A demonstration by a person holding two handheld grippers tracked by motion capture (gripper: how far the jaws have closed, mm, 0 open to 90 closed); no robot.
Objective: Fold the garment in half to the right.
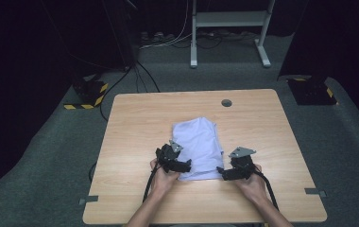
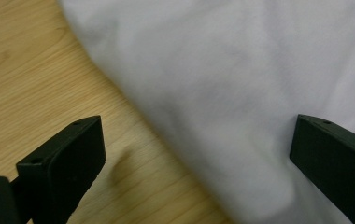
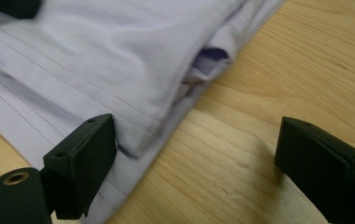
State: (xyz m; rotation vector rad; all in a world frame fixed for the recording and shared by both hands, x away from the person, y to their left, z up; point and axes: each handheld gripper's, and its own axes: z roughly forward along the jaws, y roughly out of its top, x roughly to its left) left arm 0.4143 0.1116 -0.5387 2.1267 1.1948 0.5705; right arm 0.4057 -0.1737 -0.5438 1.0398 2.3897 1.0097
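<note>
A folded pale lilac garment point(image 1: 198, 147) lies in the middle of the wooden table point(image 1: 135, 123). My left gripper point(image 1: 185, 166) is at its near left corner, open, its jaws spread across the cloth's edge point(image 2: 222, 93). My right gripper point(image 1: 221, 172) is at the near right corner, open too. In the right gripper view one jaw touches the hemmed layers of the garment point(image 3: 96, 70) and the other stands over bare wood. The left gripper point(image 2: 196, 158) holds nothing, and the right gripper point(image 3: 196, 158) holds nothing.
A round grommet hole point(image 1: 226, 102) sits near the table's far edge. Bare wood surrounds the garment on all sides. Beyond the table stand a white desk frame point(image 1: 227, 28), floor cables point(image 1: 140, 78) and black-and-yellow striped bases point(image 1: 89, 94).
</note>
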